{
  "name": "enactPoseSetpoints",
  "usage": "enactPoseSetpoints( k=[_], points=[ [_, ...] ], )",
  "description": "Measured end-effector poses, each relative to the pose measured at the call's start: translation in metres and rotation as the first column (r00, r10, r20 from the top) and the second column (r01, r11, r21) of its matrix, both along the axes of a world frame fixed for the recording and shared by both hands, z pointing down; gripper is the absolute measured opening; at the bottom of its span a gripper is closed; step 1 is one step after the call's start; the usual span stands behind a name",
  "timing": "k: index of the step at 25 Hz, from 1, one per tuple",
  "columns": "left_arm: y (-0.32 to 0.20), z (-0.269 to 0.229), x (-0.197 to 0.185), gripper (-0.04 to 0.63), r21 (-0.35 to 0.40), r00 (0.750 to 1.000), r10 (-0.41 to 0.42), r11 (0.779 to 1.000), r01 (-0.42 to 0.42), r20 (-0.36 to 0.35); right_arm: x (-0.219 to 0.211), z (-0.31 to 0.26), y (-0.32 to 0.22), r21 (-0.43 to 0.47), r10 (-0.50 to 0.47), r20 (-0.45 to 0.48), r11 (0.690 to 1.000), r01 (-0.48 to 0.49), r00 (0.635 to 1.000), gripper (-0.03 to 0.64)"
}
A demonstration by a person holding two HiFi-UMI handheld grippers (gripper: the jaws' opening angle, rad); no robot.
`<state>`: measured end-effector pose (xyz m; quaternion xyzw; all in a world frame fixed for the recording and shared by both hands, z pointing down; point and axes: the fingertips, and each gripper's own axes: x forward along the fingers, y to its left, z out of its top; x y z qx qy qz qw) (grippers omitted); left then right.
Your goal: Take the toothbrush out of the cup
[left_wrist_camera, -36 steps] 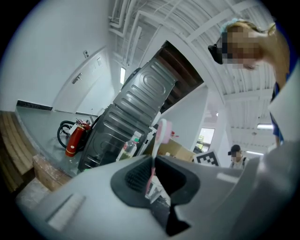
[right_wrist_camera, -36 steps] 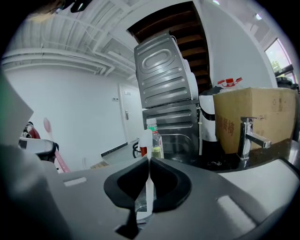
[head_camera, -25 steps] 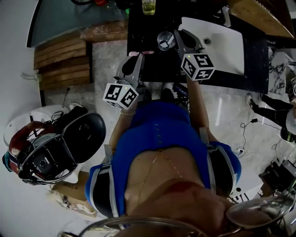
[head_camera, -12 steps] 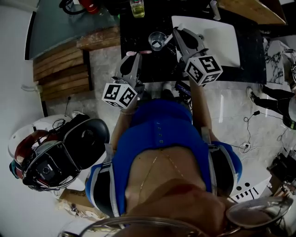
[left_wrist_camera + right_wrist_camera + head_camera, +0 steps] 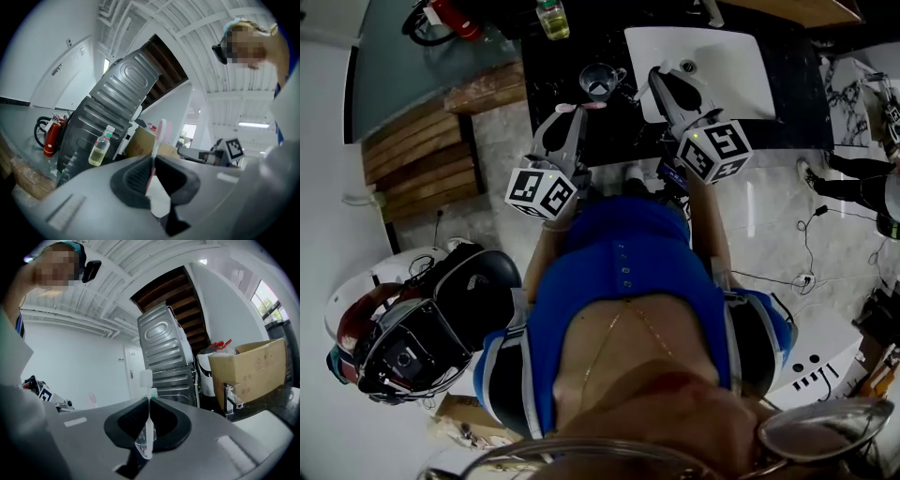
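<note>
Reference item: cup [image 5: 598,82], a clear vessel standing on the black counter [image 5: 548,89].

1. Left gripper [image 5: 572,112]: positioned near the cup, on the person's side of it. The jaws are clenched on the pink toothbrush [image 5: 156,149]. In the left gripper view the handle is pinched between the two pads, and the rest of the brush projects past the jaw tips. In the head view the pink toothbrush lies crosswise at the jaw tips, outside the cup and apart from its rim.

2. Right gripper [image 5: 656,77]: positioned to the right of the cup, over the left edge of the white sink [image 5: 727,56]. The jaws are clenched on the white toothbrush [image 5: 148,411]. In the right gripper view the shaft is pinched at the jaw centreline, with the bristle head projecting beyond the tips and the handle end pointing back toward the camera. This brush is also outside the cup.

3. Surroundings: a bottle [image 5: 551,19] of yellow liquid stands on the counter beyond the cup, to its left. A red fire extinguisher [image 5: 50,138] stands farther left of the bottle, off the counter. The sink is set into the counter to the right of the cup.
</note>
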<state>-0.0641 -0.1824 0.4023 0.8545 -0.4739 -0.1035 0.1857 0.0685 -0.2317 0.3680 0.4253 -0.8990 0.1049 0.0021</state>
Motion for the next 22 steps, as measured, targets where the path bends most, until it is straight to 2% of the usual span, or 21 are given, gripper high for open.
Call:
enactPoseSetpoints(
  k=[7,22],
  points=[
    [0.004,0.003,0.013,0.026,-0.010,1.000,0.015,1.000,-0.015,0.003,0.013,0.017,0.011,-0.021,0.014,-0.011,1.000,-0.014,1.000,0.014],
    [0.013,0.006,0.026,0.026,-0.028,1.000,0.029,0.999,-0.029,0.005,0.006,0.032,0.020,-0.059,-0.038,-0.032,0.998,0.036,0.999,0.014]
  ],
)
